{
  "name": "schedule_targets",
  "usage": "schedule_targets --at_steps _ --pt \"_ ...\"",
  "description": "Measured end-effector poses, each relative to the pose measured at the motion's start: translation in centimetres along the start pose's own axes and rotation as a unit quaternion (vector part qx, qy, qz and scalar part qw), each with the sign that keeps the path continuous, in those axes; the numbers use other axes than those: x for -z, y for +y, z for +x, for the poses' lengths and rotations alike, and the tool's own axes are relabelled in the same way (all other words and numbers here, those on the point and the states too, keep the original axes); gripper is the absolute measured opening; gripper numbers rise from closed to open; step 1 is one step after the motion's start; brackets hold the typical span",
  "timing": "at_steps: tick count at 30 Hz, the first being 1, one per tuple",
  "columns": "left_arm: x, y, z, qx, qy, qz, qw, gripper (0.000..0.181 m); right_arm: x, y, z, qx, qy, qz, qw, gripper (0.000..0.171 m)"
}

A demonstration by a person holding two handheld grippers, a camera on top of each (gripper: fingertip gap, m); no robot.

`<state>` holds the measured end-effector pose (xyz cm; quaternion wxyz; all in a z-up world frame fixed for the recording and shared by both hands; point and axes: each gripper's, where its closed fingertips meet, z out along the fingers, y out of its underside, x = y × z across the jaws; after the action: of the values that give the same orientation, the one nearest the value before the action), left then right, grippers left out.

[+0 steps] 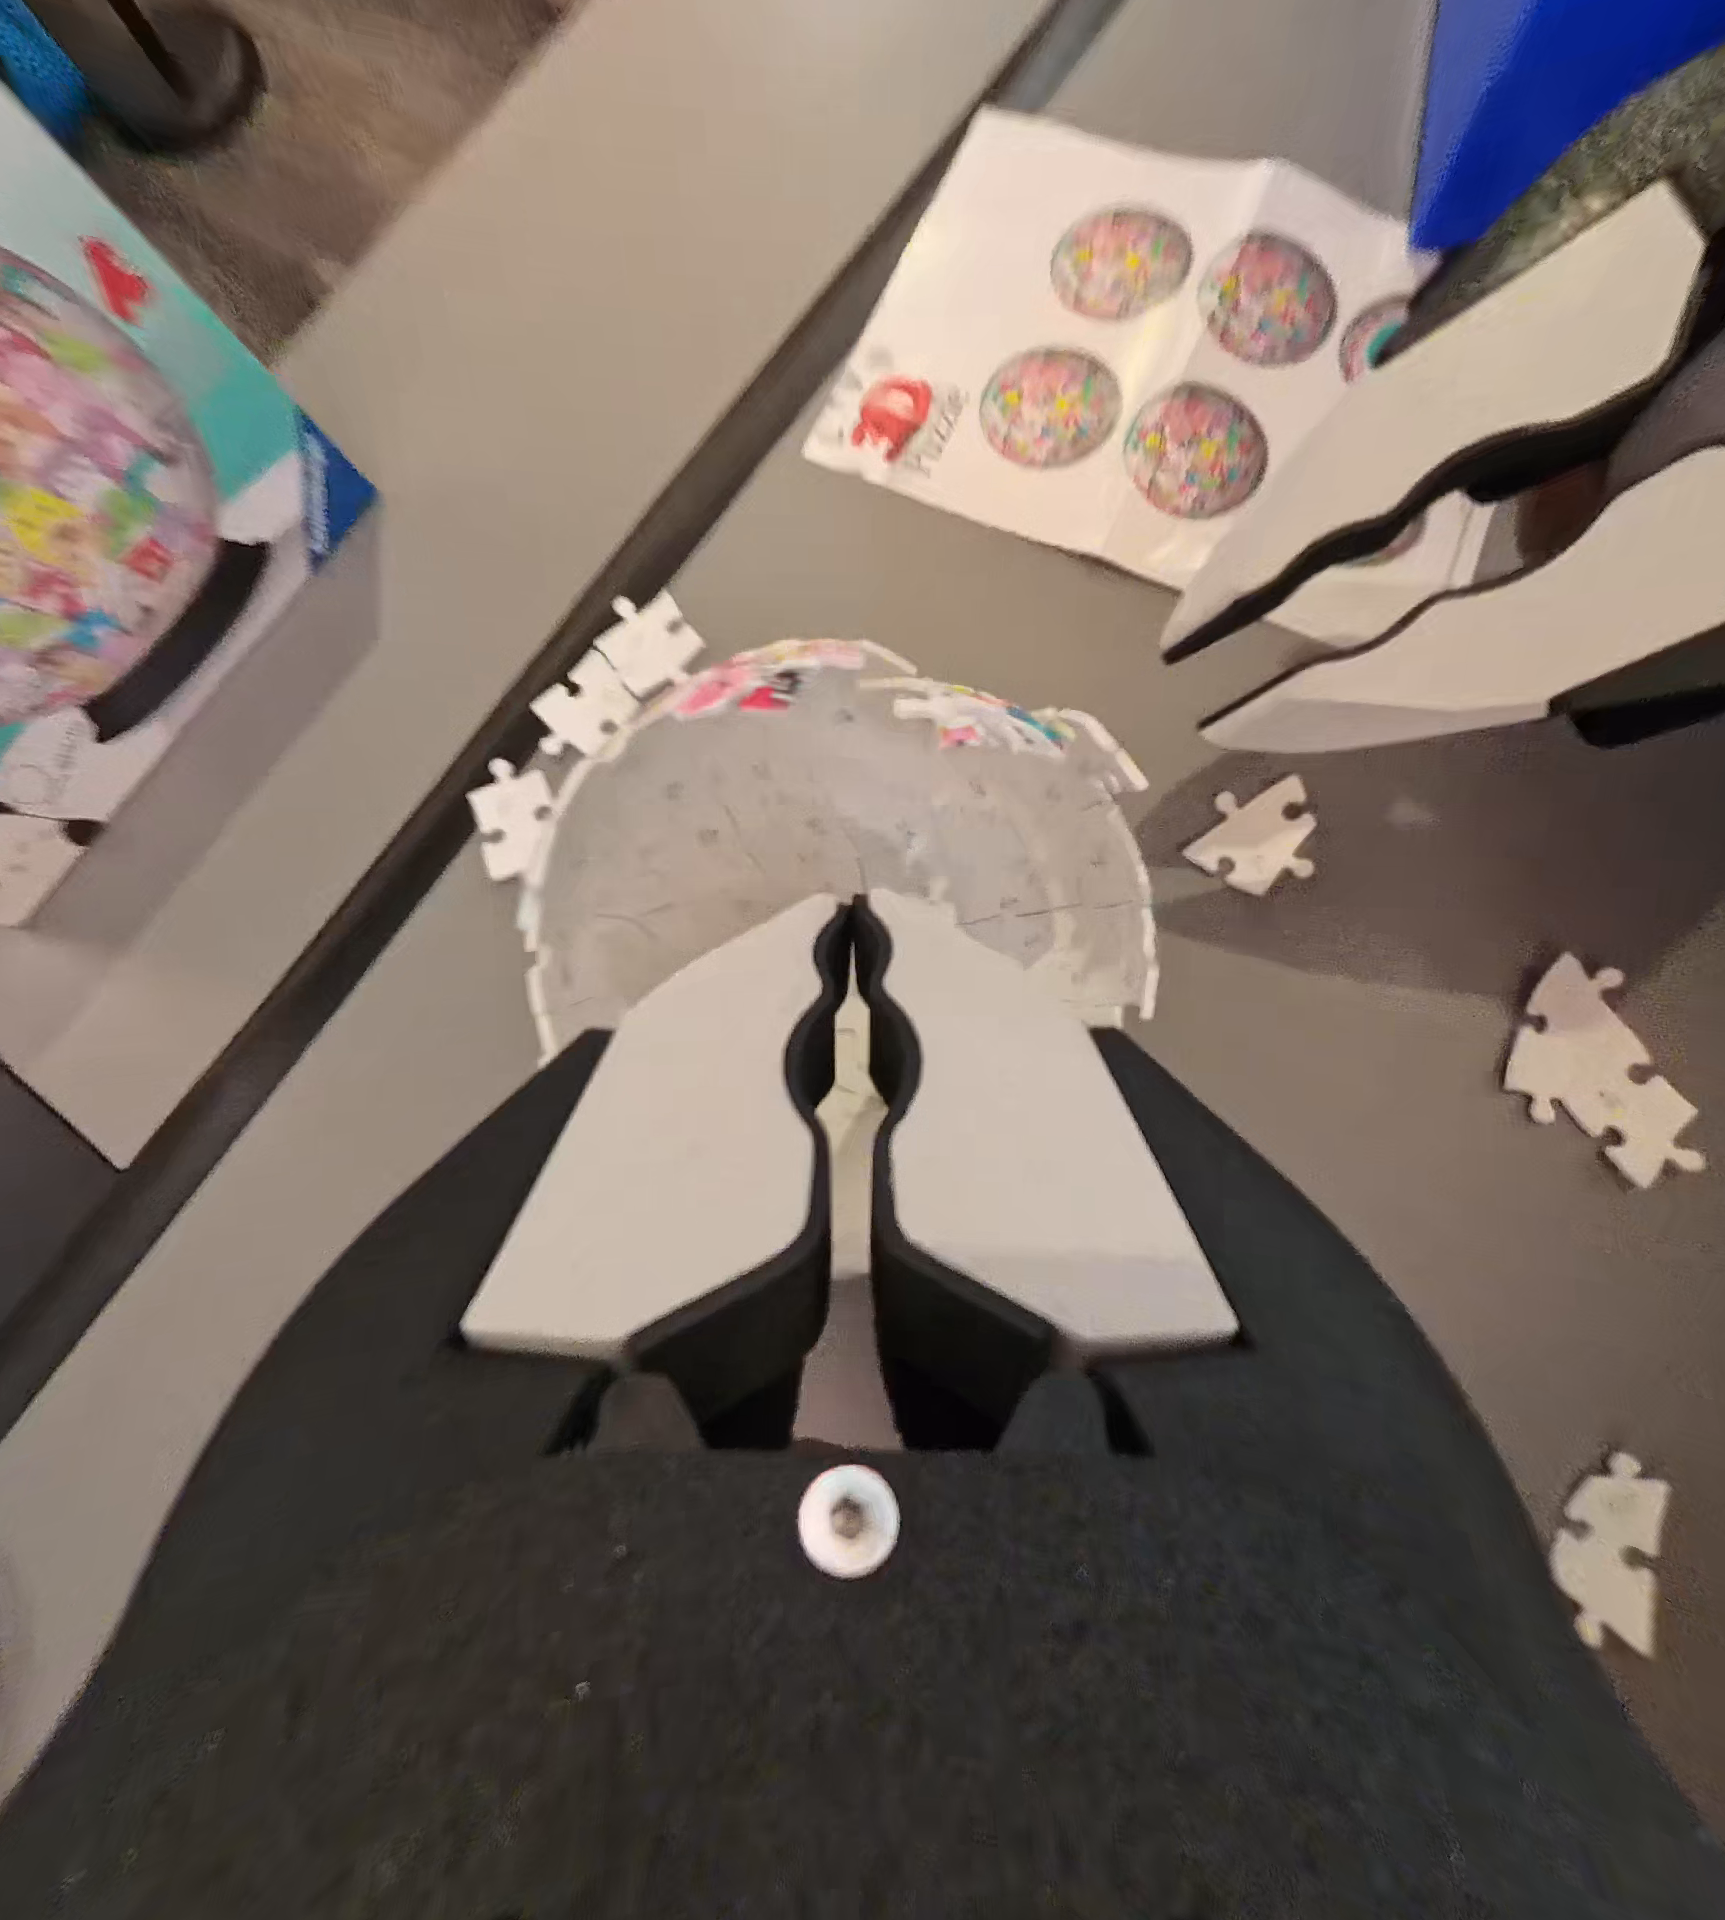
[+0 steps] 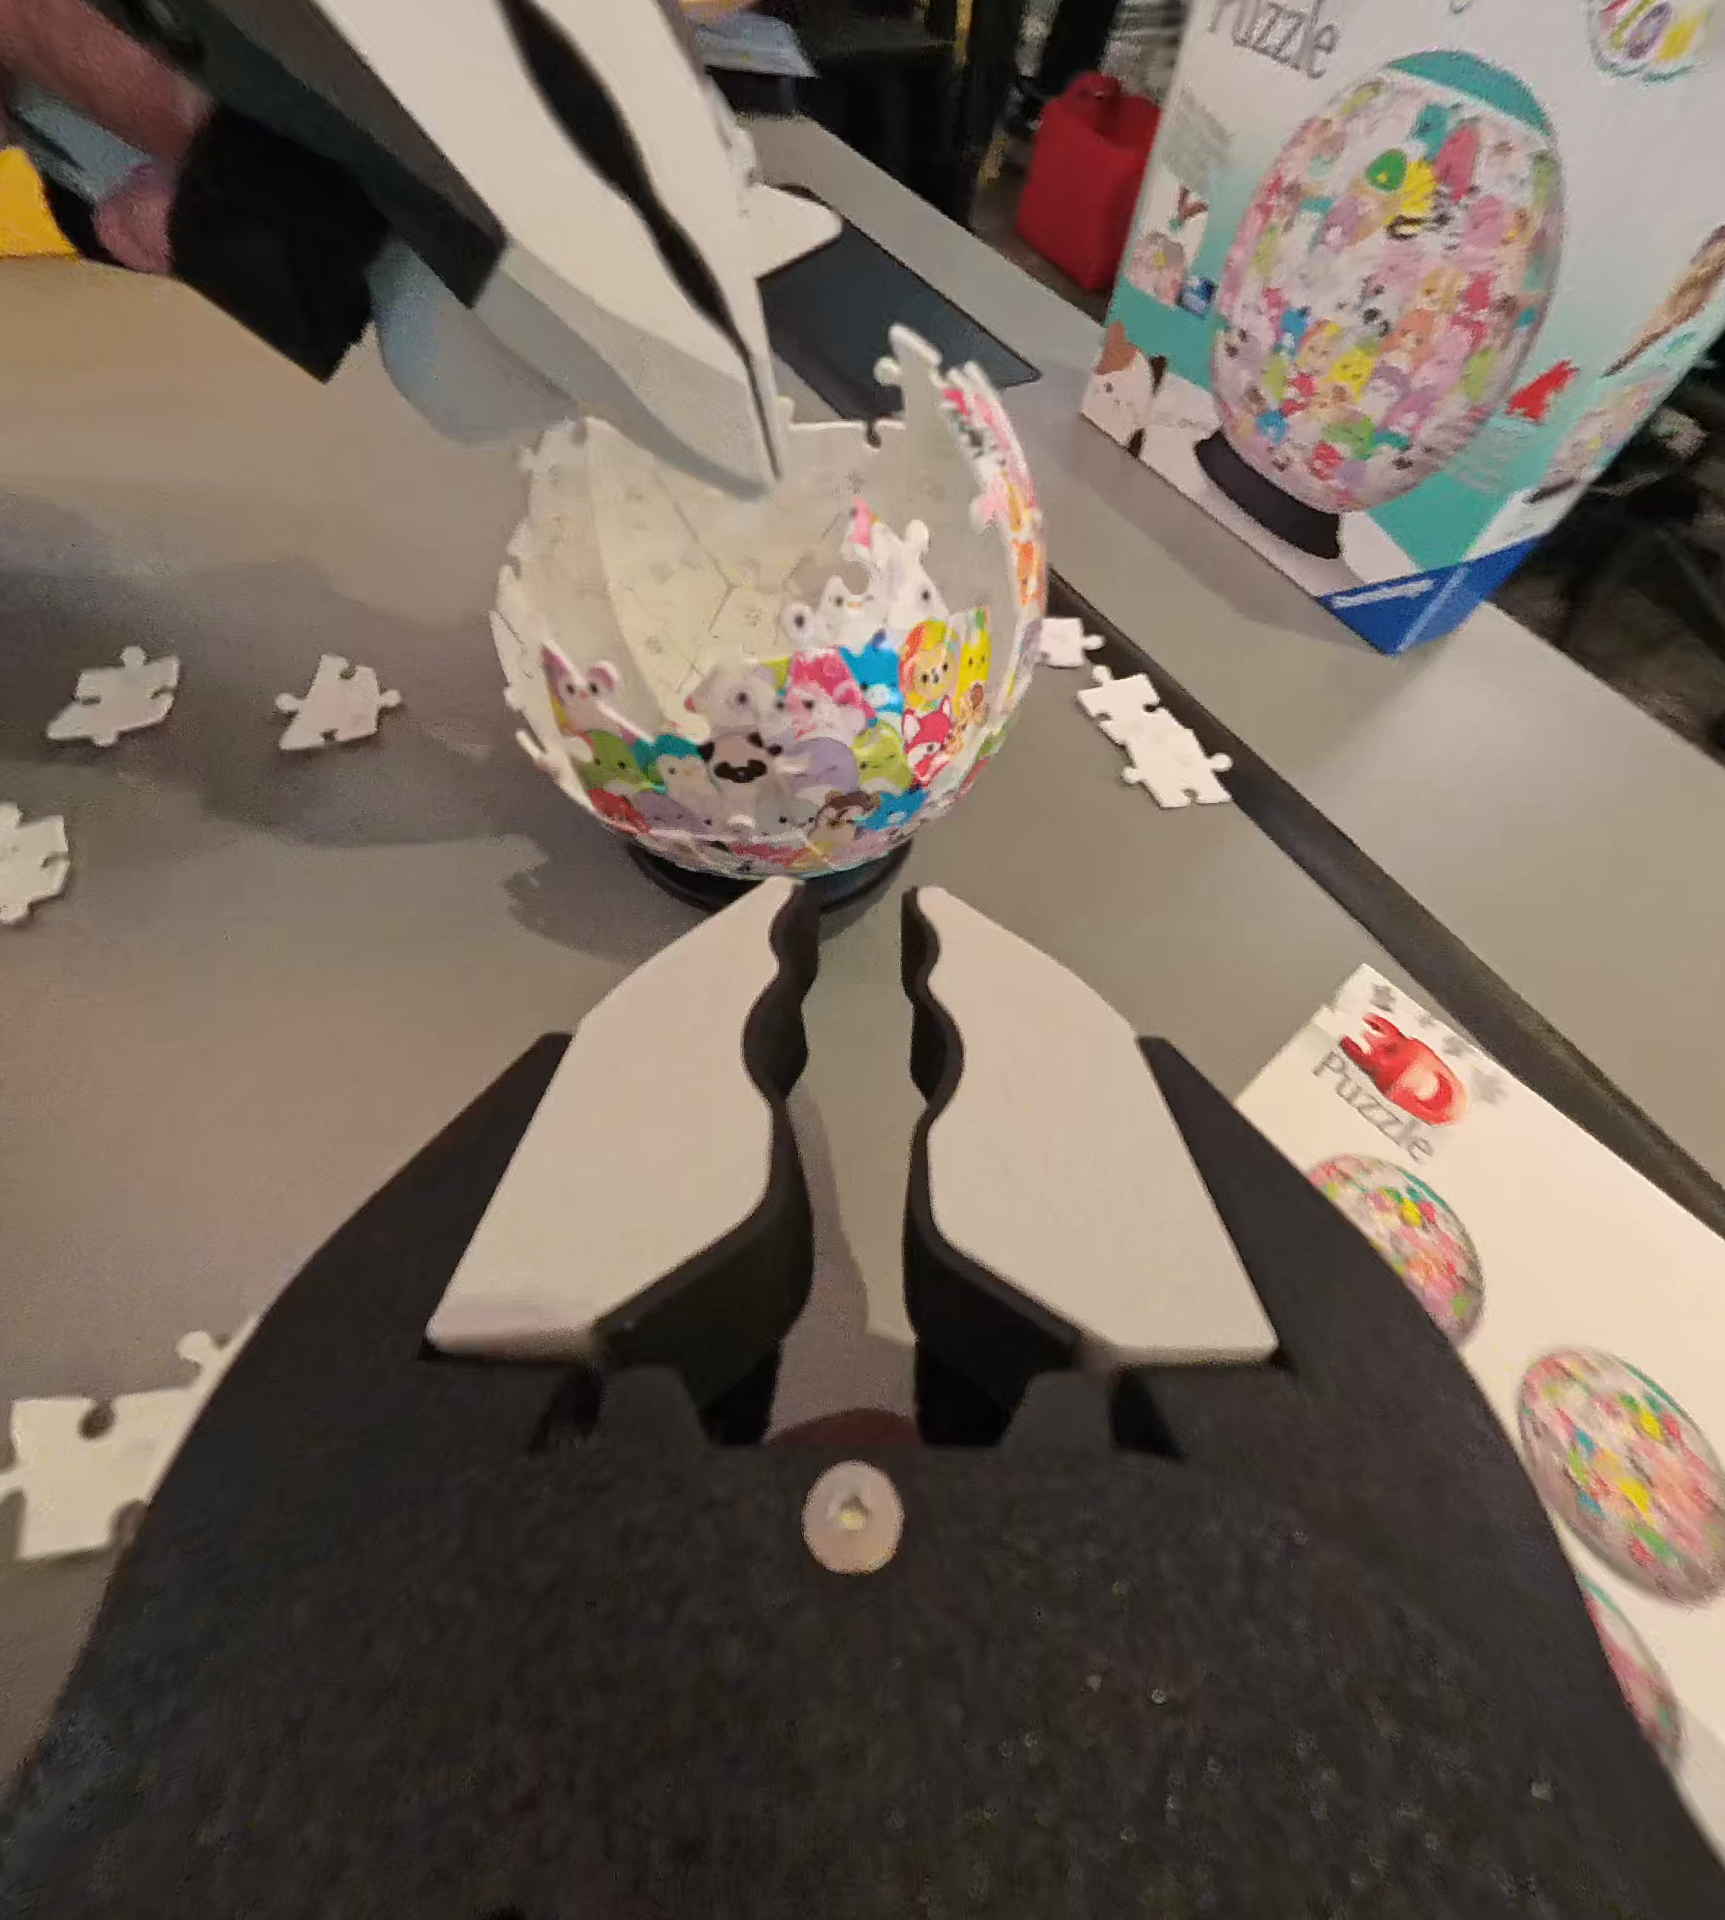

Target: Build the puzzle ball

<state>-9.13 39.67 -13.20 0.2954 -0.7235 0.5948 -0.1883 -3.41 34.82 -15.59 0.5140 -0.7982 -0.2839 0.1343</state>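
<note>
A half-built puzzle ball stands on a dark stand on a grey table, its open shell showing white inner faces above a band of colourful cartoon animals. The shell's inside is partly hidden by the gripper; no loose piece can be made out in it.

The left gripper reaches down from above, its tips at the ball's upper rim, jaws pressed together; whether they pinch the shell wall or a piece cannot be told. In its own view the tips meet against the shell's white inner face.

The right gripper hovers just near of the stand, jaws narrowly apart and holding nothing.

Loose white pieces lie face down on the table left and right of the ball. The box stands at far right, and an instruction sheet lies at near right.
</note>
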Motion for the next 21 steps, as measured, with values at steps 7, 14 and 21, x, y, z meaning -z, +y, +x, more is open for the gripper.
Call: schedule_targets --at_steps 7,14,21 --pt "-2.7 0.2 0.1 0.001 0.019 -0.093 0.995 0.0 -0.6 -1.1 0.2 0.033 -0.054 0.054 0.997 0.011" --pt "-3.1 -0.3 0.7 -0.02 0.039 -0.11 0.993 0.0 0.3 -3.0 -0.4 -0.008 -0.109 0.12 0.987 0.0" --pt "-3.3 -0.4 0.9 -0.021 0.053 -0.104 0.993 0.0 -1.0 -3.5 -1.8 0.012 -0.107 0.118 0.987 0.0"
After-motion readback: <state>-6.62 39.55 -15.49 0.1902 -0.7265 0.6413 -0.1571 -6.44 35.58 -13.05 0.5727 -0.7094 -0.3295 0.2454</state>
